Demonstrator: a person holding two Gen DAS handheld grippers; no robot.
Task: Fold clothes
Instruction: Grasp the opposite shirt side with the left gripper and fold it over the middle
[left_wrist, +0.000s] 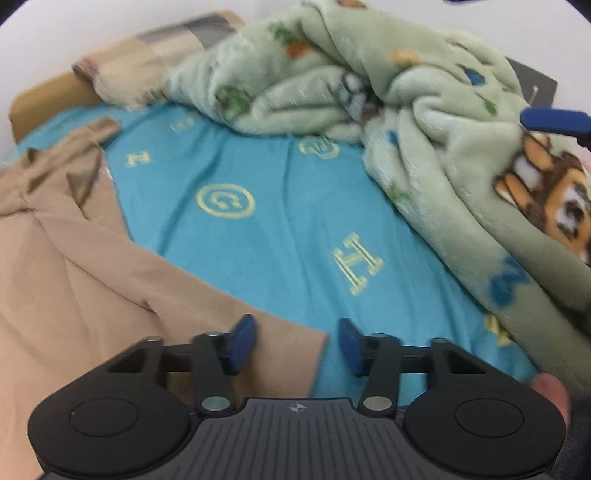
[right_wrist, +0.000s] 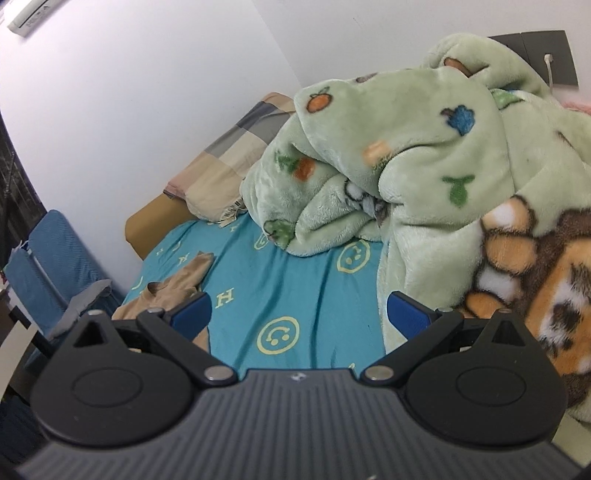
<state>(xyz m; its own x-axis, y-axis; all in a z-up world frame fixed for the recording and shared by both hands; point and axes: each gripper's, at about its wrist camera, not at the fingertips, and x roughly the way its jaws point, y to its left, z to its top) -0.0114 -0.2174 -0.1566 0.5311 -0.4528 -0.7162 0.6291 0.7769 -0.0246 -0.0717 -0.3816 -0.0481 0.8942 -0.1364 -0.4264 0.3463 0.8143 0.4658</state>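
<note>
Tan garment (left_wrist: 74, 266): thin, smooth, creased cloth, spread on the bed's teal printed sheet (left_wrist: 258, 229). Left tongs (left_wrist: 295, 345): parted above its hem corner, nothing grasped. Right tongs (right_wrist: 299, 317): spread wide, empty. Green blanket (right_wrist: 424, 155): plush, heaped alongside.

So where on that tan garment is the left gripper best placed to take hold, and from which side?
Probably at the near corner of the tan garment, where its hem ends on the teal sheet. That corner lies flat as a free edge right under the left gripper, whose jaws are open around it. Come from the sheet side, sliding one jaw under the hem; farther left the cloth is bunched.
</note>
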